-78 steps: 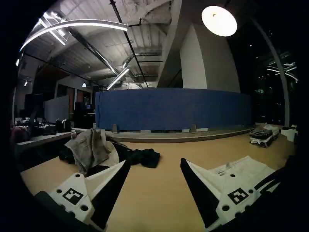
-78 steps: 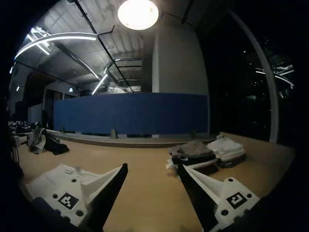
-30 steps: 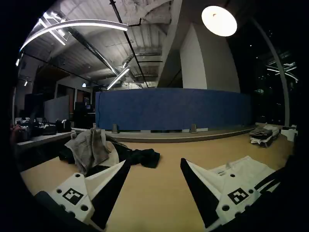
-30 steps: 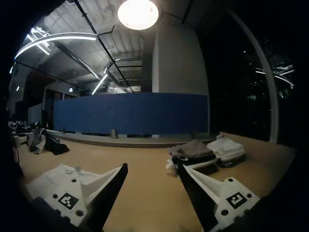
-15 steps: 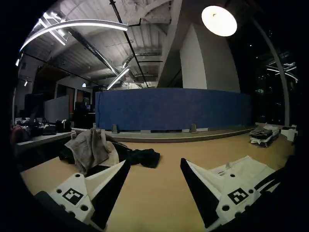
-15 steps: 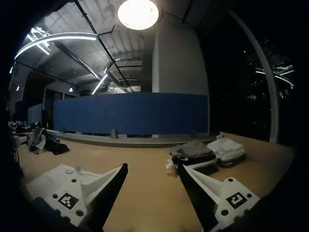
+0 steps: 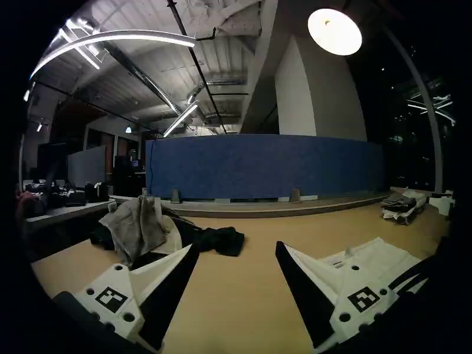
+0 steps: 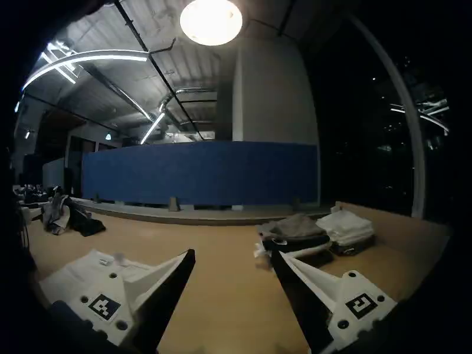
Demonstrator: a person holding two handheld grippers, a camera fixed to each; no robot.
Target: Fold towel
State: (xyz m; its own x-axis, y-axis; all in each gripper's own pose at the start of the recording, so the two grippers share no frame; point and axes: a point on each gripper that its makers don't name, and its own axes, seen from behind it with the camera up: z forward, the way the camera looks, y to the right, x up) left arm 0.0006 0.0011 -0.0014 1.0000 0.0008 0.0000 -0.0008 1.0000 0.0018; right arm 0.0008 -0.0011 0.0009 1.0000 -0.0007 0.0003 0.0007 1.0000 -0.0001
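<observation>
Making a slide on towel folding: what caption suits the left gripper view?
Left gripper, jaws open, low over a wooden table, a crumpled grey towel heaped ahead at frame left.

The left gripper view is riding low over the wooden table (image 7: 248, 295), looking level and forward toward the blue partition (image 7: 259, 165), with the crumpled pile (image 7: 138, 227) near on its left. The right gripper view is sitting equally low, facing the same partition, the folded stack (image 8: 318, 233) close on its right. Both are sharing table, partition, round lamp (image 7: 334, 30) and white column (image 7: 312, 100).
</observation>
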